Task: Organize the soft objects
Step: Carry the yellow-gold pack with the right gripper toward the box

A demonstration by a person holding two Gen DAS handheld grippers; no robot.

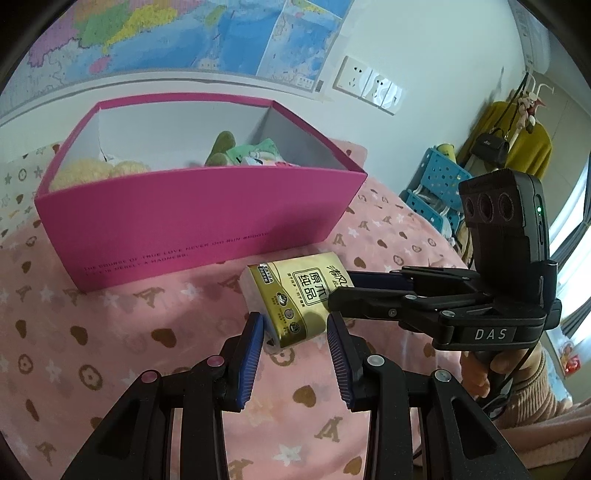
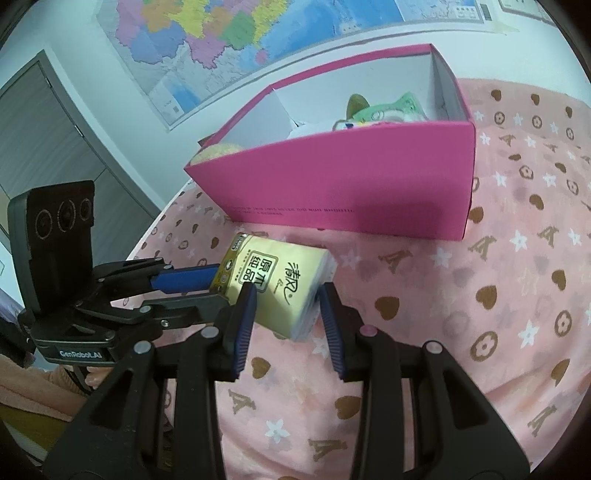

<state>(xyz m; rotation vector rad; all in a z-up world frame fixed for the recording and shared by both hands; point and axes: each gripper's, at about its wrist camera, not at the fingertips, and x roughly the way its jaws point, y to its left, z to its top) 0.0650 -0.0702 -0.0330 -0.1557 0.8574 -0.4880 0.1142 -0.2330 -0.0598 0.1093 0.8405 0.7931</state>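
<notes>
Bed surface: pink blanket (image 1: 110,332) printed with hearts, stars and rings; wall map (image 1: 166,33) behind. Left item: pink box (image 1: 192,214), open-topped, its long side facing the grippers, already holding a cream plush toy (image 1: 92,171) at its left end and a green soft toy (image 1: 255,151) toward its right. Centre item: gold tissue pack (image 1: 295,299), just in front of the box's near wall, apparently lifted off the blanket, long axis running between the two grippers. Left gripper (image 1: 295,334): partly open, jaws closed onto the pack's near short end. Right gripper (image 2: 286,308): partly open, jaws astride the opposite end, pads against its sides. Both grippers look equally engaged; neither is nearer. Judgement: the box opening lies beyond and above the pack, so the pack must clear the near wall.
</notes>
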